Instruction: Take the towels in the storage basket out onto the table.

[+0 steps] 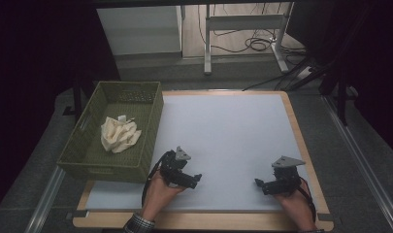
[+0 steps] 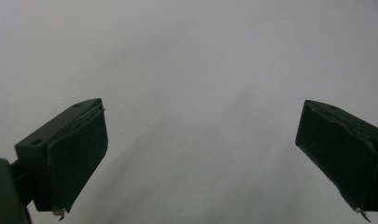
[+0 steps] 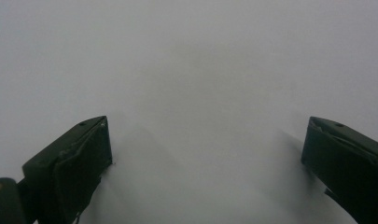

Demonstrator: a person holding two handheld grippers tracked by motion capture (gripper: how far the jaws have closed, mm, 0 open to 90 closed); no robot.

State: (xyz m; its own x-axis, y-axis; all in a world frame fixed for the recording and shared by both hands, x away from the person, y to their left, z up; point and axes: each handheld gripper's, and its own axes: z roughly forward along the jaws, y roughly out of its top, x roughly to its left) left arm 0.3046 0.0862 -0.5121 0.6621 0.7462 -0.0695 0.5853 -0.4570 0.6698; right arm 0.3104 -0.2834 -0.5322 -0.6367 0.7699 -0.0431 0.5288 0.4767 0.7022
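At the left side of the counter (image 1: 223, 104) stood an olive-green woven plastic basket (image 1: 150, 145), partly over the counter's left edge. Inside it lay a crumpled cream-coloured cloth (image 1: 118, 135), loosely bunched on the basket floor, nearer to the front wall than to the far wall. The cloth was apart from both grippers; it seemed to have been put there as the thing to be stored, so the work looked finished or close to finished, though this is only a judgement.

Just right of the basket's front corner, the left gripper (image 1: 196, 179) was held low over the pale grey counter surface, pointing to the right. In the left gripper view its black jaws stood wide apart, with nothing but the bare grey surface between them. The person's left hand (image 1: 160, 191) gripped the handle from below, the checked sleeve coming in from the bottom edge.

Further right, near the counter's right edge, the right gripper (image 1: 258, 183) pointed to the left, toward its partner, with a wide stretch of bare surface between the two. Its jaws were also spread open and held nothing. Both tools were probably kept low and near the person because this is a comfortable resting pose, away from the basket.
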